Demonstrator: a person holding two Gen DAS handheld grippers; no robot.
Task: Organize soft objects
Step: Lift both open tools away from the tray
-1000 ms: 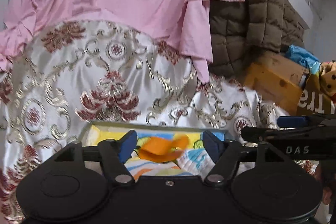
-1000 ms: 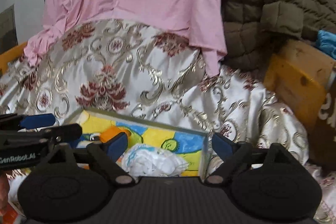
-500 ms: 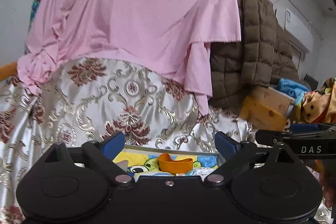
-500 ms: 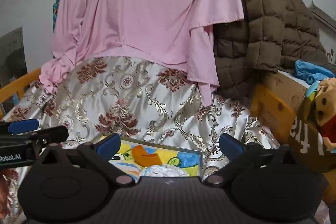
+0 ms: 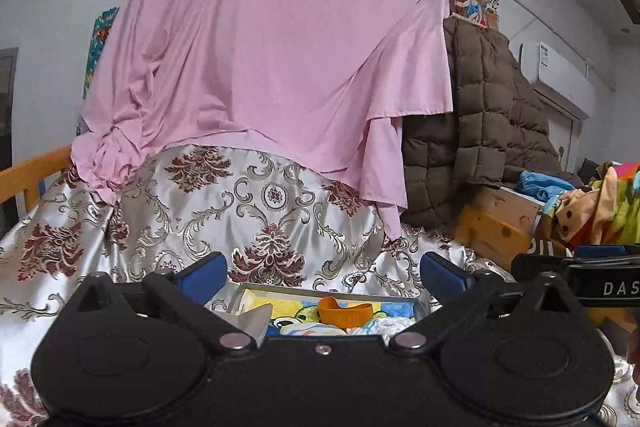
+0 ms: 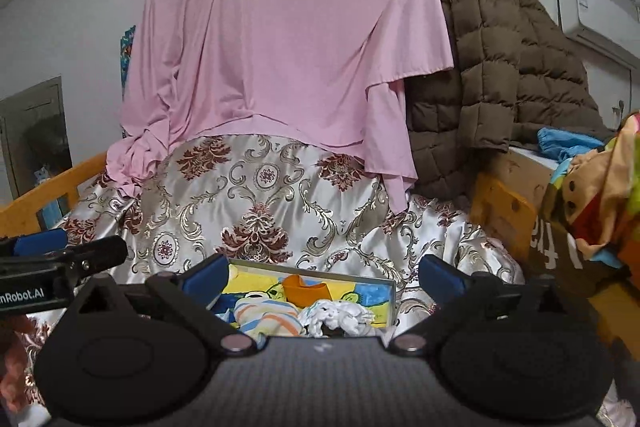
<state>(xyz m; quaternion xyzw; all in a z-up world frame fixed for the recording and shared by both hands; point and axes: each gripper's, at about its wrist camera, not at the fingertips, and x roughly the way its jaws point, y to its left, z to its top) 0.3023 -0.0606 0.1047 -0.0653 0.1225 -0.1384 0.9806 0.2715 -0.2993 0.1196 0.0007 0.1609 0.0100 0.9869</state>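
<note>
A shallow box with a colourful cartoon lining (image 5: 400, 301) (image 6: 376, 297) lies on the satin bedspread. In it are an orange soft band (image 5: 346, 314) (image 6: 306, 291), a striped rolled cloth (image 6: 266, 319) and a white fluffy cloth (image 6: 340, 315). My left gripper (image 5: 322, 275) is open and empty, raised above and behind the box. My right gripper (image 6: 320, 273) is open and empty, likewise above the box. Each gripper shows at the edge of the other's view.
A floral satin bedspread (image 5: 256, 211) covers the bed. A pink sheet (image 5: 272, 59) hangs behind it, with a brown quilted coat (image 5: 488, 131) to its right. Wooden boxes (image 5: 496, 231) and colourful plush toys (image 6: 600, 199) stand at right. A wooden bed rail (image 6: 44, 199) runs at left.
Both grippers have risen and pulled back from the box. The left gripper opened and let go of the orange band, which now lies in the box.
</note>
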